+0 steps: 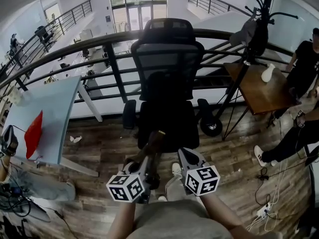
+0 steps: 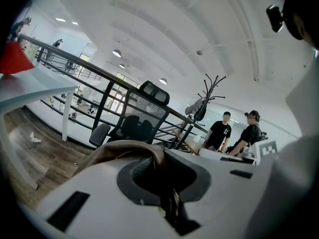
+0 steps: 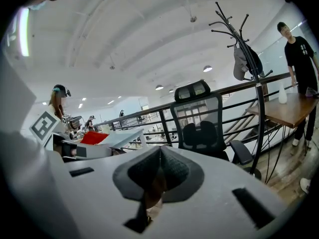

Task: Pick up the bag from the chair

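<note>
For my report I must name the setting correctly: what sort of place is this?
Probably the upper gallery of an open-plan office or lab. A black railing overlooks a lower floor, and an office chair, a coat stand and a wooden table stand by it.

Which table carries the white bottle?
The brown wooden table right of the chair; the white bottle stands on it. The pale table at left bears a red object instead.
</note>
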Motion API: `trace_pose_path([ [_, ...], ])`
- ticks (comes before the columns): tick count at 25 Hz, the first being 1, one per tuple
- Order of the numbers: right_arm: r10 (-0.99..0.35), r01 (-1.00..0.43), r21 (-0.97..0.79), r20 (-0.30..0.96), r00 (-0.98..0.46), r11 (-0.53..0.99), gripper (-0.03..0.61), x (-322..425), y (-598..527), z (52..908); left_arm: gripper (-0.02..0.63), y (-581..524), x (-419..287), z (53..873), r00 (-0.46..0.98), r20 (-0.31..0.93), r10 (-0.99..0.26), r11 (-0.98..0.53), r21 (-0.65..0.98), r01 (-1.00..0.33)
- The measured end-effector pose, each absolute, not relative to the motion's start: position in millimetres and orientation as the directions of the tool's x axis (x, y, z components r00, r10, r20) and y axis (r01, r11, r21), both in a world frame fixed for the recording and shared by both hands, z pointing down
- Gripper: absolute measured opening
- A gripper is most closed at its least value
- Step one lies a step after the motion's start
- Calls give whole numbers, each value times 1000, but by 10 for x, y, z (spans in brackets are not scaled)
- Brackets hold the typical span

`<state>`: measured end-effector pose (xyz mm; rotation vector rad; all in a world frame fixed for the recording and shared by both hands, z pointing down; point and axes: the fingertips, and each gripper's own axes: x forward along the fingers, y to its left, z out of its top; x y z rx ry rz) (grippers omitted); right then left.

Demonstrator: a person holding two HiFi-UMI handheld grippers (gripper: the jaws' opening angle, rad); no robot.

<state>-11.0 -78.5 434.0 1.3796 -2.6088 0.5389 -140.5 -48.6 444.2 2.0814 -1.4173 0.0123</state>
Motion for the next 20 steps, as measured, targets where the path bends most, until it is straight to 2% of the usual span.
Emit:
trace_pose_path([
  [20, -770, -831, -201, 311, -557, 519, 0, -116, -779, 4345, 20, -504, -1371, 4348, 445, 307, -841, -257, 497, -829],
])
